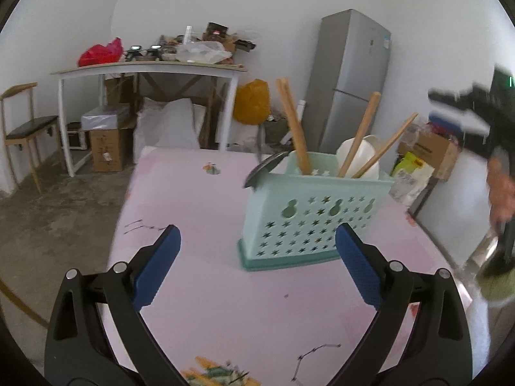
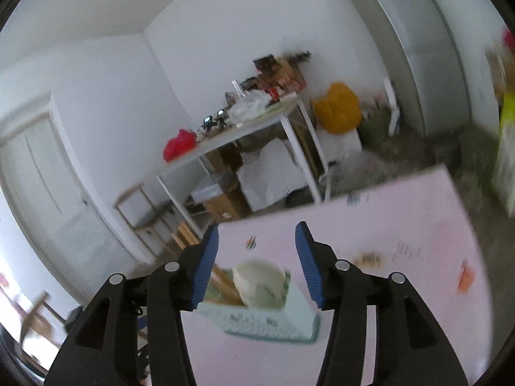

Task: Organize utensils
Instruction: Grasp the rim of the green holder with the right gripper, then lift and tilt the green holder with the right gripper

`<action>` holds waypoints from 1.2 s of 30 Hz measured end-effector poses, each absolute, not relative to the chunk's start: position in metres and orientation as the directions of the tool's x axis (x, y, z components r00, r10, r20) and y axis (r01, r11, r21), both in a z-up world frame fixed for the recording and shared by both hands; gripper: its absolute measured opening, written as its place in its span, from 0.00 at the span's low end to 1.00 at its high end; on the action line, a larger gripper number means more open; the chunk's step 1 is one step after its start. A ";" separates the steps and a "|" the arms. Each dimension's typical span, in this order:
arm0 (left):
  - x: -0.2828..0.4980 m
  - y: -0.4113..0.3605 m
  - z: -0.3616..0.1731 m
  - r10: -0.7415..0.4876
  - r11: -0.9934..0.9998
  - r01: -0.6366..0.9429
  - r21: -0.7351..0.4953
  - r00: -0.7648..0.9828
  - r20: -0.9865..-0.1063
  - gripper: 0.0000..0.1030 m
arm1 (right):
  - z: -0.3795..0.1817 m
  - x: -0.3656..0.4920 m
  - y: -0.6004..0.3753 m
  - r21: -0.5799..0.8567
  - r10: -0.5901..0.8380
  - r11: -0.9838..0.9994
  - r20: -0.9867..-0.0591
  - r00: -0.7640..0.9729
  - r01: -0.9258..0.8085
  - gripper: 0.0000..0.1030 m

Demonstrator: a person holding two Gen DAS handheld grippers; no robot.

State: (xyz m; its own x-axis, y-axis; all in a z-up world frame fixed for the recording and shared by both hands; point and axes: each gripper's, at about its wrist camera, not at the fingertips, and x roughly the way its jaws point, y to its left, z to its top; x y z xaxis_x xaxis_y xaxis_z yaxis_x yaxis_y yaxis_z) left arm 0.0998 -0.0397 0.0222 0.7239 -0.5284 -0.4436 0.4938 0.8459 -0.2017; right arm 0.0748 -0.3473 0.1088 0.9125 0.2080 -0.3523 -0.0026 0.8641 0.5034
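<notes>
My left gripper [image 1: 257,247] gapes wide before the mint utensil caddy [image 1: 309,218]; my right gripper [image 2: 257,247] hangs above it, jaws parted, empty.

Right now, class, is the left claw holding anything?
No: the left claw is wide open, empty, short of the green utensil holder on the pink table.

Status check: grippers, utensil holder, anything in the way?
Left gripper open, empty. Right gripper open, empty, above the green utensil holder. Wooden handles and white ladle in it. Nothing blocking.
</notes>
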 end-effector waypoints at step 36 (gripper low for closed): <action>0.163 -0.097 0.011 -0.640 0.768 0.511 -0.385 0.597 -0.484 0.92 | -0.011 0.107 -0.347 0.846 0.546 0.533 -0.330 0.770 -0.015 0.56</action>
